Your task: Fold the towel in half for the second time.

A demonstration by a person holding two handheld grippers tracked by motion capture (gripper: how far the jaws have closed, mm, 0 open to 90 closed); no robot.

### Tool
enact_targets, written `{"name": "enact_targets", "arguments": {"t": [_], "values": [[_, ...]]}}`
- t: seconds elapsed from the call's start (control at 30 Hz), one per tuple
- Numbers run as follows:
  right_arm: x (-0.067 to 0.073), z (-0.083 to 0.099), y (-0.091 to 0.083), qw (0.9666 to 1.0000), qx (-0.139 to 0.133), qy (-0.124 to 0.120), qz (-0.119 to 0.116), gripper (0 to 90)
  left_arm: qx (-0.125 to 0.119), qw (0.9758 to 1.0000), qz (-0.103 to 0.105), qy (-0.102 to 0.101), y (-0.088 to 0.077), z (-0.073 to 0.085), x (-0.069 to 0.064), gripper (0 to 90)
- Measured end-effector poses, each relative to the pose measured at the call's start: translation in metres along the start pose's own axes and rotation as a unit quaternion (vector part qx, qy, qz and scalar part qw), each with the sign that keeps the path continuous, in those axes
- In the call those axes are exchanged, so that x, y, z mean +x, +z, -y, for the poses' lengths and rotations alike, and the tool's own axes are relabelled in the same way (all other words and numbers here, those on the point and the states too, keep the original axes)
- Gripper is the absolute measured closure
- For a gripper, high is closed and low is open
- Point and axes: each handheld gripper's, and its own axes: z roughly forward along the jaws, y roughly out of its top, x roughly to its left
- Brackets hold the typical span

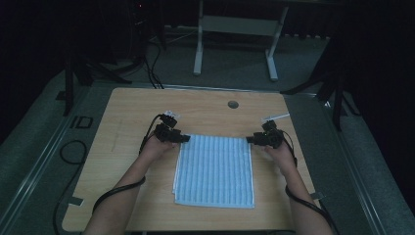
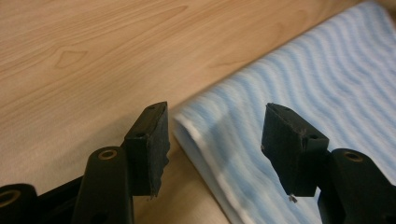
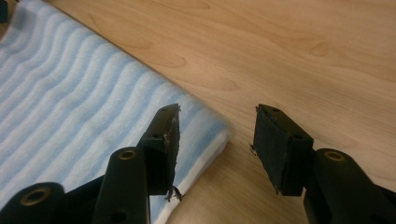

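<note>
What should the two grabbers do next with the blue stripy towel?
Probably lower and close both on the far corners. The left gripper and right gripper are open, each straddling a corner of the folded towel, pads not pressing it.

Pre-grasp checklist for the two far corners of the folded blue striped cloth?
1. Left gripper open, nothing between its fingers: ok.
2. Right gripper open, nothing held: ok.
3. Left gripper lined up with the corner of the blue striped cloth: ok, the corner lies in the gap.
4. Right gripper lined up with its corner: ok, the corner lies under the gap.
5. Cloth flat and folded on the wooden table: ok.
6. Fingers reach under every layer: cannot tell.
</note>
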Motion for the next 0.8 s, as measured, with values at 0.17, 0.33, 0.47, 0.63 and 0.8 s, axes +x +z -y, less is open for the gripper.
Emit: {"name": "enact_targets", "arguments": {"t": [0.17,0.33,0.47,0.63,0.8], "values": [[-0.003,-0.001,0.017,0.9997,0.022,0.008,0.001,54.3,0.014,0.9998,0.017,-0.003,0.015,-0.006,0.005,43.5],[0.001,-0.001,0.026,0.9990,0.044,-0.005,0.005,81.0,0.028,0.9995,0.011,0.010,0.021,-0.010,0.003,75.3],[0.001,-0.008,0.021,0.9994,0.030,-0.008,0.019,87.6,0.000,0.9999,0.016,0.001,0.012,-0.016,0.000,85.4],[0.002,-0.021,0.005,0.9997,0.003,-0.013,0.020,87.8,-0.046,0.9982,0.034,0.018,-0.013,-0.021,-0.010,85.2],[0.016,-0.020,-0.028,0.9987,-0.032,-0.039,0.013,87.8,-0.068,0.9947,0.061,0.046,-0.044,-0.012,-0.025,85.2]]}}
